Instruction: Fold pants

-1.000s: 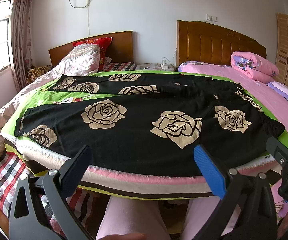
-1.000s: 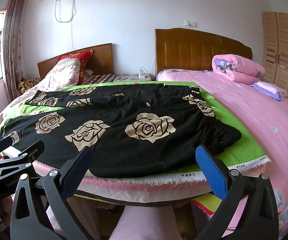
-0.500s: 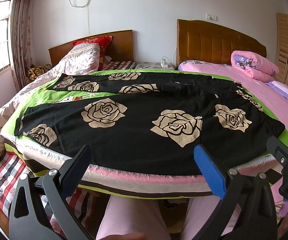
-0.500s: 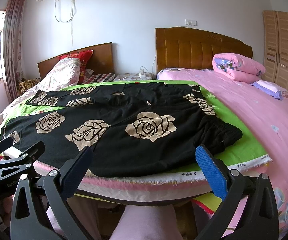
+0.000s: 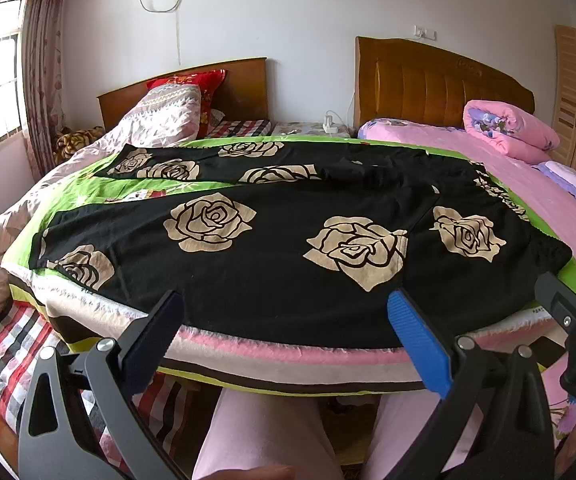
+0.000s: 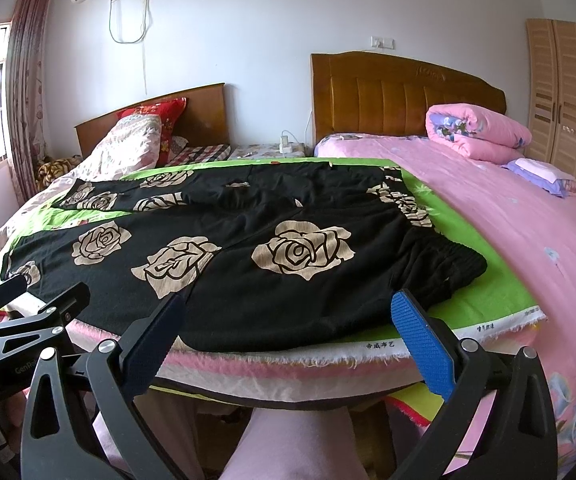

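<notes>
Black pants with beige roses (image 5: 288, 236) lie spread flat on a green cloth (image 5: 75, 196), legs to the left, waistband at the right (image 6: 444, 264). They also show in the right wrist view (image 6: 247, 264). My left gripper (image 5: 283, 320) is open and empty, held just in front of the near edge of the pants. My right gripper (image 6: 288, 322) is open and empty, also in front of the near edge, near the waist end. The right gripper shows at the right of the left view (image 5: 568, 312), the left gripper at the left of the right view (image 6: 27, 308).
The cloth lies on a board over the foot of two beds. The left bed has a pale quilt (image 5: 155, 120) and red pillow (image 5: 191, 80). The right bed has a pink sheet (image 6: 508, 216) and a rolled pink quilt (image 6: 476, 132). A wardrobe (image 6: 568, 92) stands at right. My pink-clad legs (image 5: 263, 436) are below.
Both grippers have edged slightly forward and up toward the pants. The pants have not moved.
</notes>
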